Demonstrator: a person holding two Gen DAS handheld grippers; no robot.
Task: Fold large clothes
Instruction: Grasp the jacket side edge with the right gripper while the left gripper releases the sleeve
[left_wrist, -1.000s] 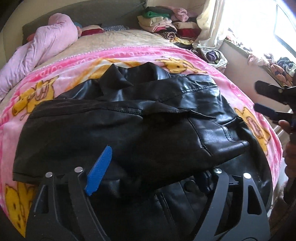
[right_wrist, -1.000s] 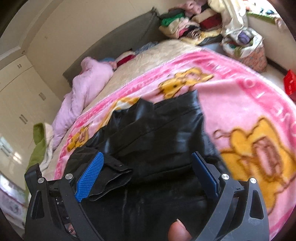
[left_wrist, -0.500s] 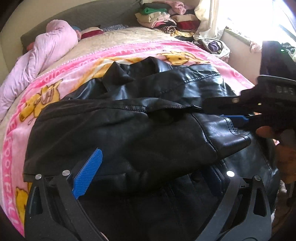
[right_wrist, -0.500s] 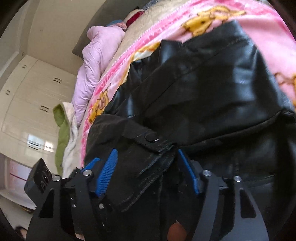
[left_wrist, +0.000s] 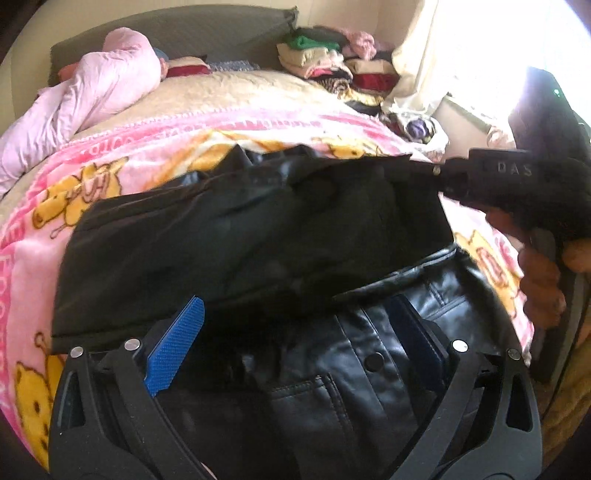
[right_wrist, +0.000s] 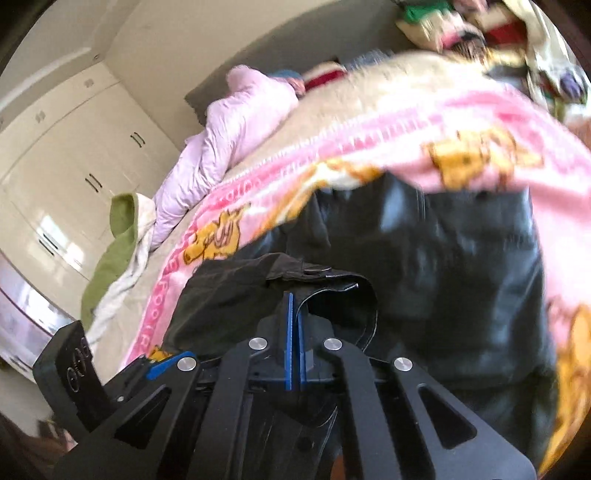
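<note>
A black leather jacket (left_wrist: 332, 380) lies on the pink cartoon blanket (left_wrist: 122, 155), its front with a snap button and pocket facing up near me. My left gripper (left_wrist: 295, 339) hovers just above its near part, jaws wide open, nothing between the blue pads (left_wrist: 177, 347). My right gripper (right_wrist: 294, 301) is shut on the jacket's sleeve cuff (right_wrist: 332, 288), whose edge runs in between the pads. In the left wrist view the right gripper (left_wrist: 437, 170), held by a hand (left_wrist: 539, 288), lifts that sleeve (left_wrist: 258, 236) up over the jacket's body.
A pale pink padded coat (left_wrist: 92, 92) lies at the head of the bed. Folded clothes (left_wrist: 325, 62) are stacked at the back right, with a bag of laundry (left_wrist: 421, 127) below the bright window. A green and white cloth (right_wrist: 118, 251) hangs off the bed's left side by white wardrobes (right_wrist: 74, 155).
My right gripper closed on the sleeve cuff and carried it up and across the jacket, so the sleeve now hangs lifted. The left gripper stayed open and rose a little.
</note>
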